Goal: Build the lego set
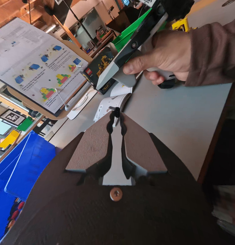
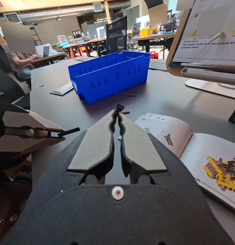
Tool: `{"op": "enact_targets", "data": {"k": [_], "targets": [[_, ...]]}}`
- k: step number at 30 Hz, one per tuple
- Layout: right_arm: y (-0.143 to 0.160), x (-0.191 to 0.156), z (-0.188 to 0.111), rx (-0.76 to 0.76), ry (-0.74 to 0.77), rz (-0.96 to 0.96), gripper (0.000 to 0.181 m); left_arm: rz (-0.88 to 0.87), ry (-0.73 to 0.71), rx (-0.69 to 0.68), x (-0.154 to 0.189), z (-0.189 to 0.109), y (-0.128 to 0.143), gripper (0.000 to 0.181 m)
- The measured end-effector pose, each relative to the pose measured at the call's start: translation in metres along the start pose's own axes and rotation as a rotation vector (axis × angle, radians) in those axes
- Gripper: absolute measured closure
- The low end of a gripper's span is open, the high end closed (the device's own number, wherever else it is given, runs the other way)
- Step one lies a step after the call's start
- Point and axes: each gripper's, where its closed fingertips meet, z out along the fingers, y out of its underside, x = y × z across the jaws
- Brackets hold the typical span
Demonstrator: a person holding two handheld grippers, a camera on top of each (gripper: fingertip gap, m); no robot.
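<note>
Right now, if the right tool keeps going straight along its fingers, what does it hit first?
Probably the blue bin. The right tool, shut on a small black piece, points across bare table at the bin's near wall. A short dark axle lies just right of the tips; depth is unclear, so it may graze that first.

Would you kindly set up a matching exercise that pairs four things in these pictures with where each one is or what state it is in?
Things:
1. blue bin
2. booklet
3. left hand-held gripper
4. loose dark rod

Places or states:
A. shut on a black pin
B. lying open on the table
C. lying on the table just beside the bin
D. standing on the table beyond both grippers

Pairs: 1-D, 2-B, 3-A, 4-C
</note>
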Motion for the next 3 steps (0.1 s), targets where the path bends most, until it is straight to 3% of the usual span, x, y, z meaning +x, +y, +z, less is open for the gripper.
{"op": "enact_targets", "data": {"k": [3], "targets": [[-0.0005,-0.0041,-0.0016,0.009,-0.028,-0.016,0.181,-0.022,-0.012,0.042,-0.0068,-0.0048,-0.0027,0.176]]}}
